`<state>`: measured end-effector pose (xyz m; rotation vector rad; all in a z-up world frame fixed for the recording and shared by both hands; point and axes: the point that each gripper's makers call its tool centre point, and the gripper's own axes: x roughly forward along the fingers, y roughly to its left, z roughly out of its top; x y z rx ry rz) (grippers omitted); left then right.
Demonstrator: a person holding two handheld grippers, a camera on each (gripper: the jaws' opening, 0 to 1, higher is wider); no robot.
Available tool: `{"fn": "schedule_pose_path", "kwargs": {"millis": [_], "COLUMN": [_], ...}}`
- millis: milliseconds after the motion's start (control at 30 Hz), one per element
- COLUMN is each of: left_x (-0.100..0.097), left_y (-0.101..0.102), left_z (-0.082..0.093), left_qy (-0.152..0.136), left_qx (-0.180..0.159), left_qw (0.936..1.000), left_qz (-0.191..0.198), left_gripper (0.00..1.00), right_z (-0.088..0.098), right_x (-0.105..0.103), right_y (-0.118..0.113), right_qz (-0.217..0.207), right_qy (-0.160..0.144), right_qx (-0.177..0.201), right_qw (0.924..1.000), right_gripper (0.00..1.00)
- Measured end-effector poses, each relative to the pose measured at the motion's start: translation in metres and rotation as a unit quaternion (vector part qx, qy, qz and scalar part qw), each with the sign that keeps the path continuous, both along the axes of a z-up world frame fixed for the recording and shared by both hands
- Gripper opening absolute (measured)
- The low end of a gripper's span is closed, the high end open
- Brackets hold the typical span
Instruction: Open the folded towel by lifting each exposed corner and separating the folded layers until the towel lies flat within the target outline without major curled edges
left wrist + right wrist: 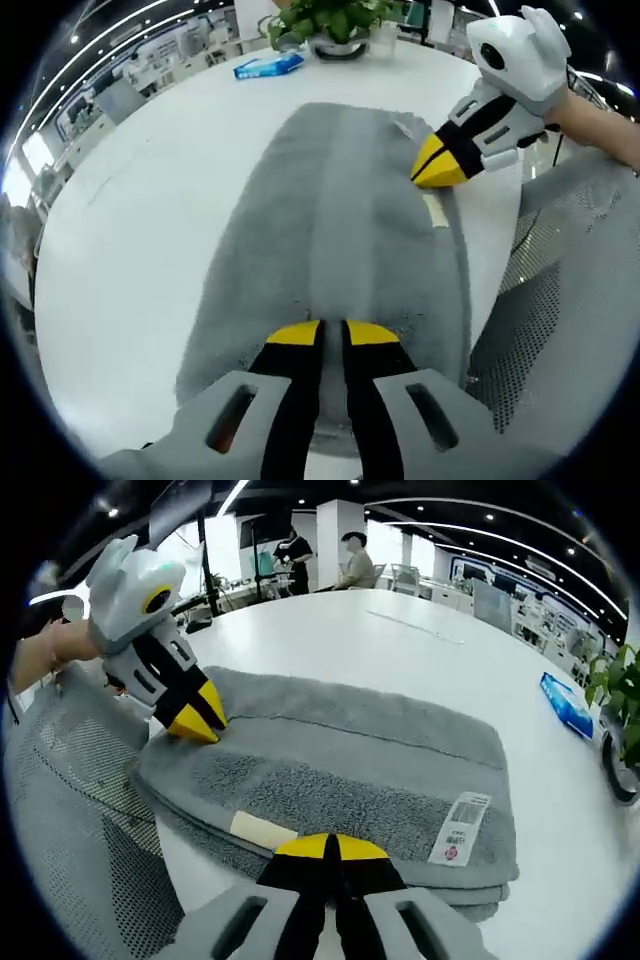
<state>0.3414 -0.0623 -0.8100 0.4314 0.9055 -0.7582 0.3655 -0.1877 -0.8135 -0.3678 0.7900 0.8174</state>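
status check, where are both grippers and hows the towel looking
Left gripper shut at one end of the folded grey terry towel. Right gripper shut at its long edge, near the white tag. Towel still folded. Grey mesh chair alongside.

Towel (340, 760) on table (420, 650); plant (335, 20), packet (268, 66) beyond towel.

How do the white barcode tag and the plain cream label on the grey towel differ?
The white barcode tag carries printed bars and text; the plain cream label is blank. The tag is the larger and sits tilted near the towel's corner; the label lies along the edge, nearer its middle. Both are flat rectangles on the grey towel.
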Motion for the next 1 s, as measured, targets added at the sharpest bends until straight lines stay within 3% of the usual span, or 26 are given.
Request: {"fn": "schedule_pose_path", "kwargs": {"millis": [467, 1000], "left_x": [-0.013, -0.028], "left_y": [-0.043, -0.079], "left_z": [-0.001, -0.001], "left_qy": [0.015, 0.033], "left_qx": [-0.024, -0.06], "left_qw": [0.9989, 0.9957], "left_qz": [-0.038, -0.062], "left_gripper": [0.07, 0.07], "right_z": [0.0, 0.001], "right_x": [0.039, 0.06], "right_y": [-0.021, -0.029], "right_qz": [-0.033, -0.054], "right_qy": [-0.063, -0.127], "right_qx": [-0.057, -0.067], "right_qw": [0.9958, 0.9881], "right_gripper": [0.0, 0.0]}}
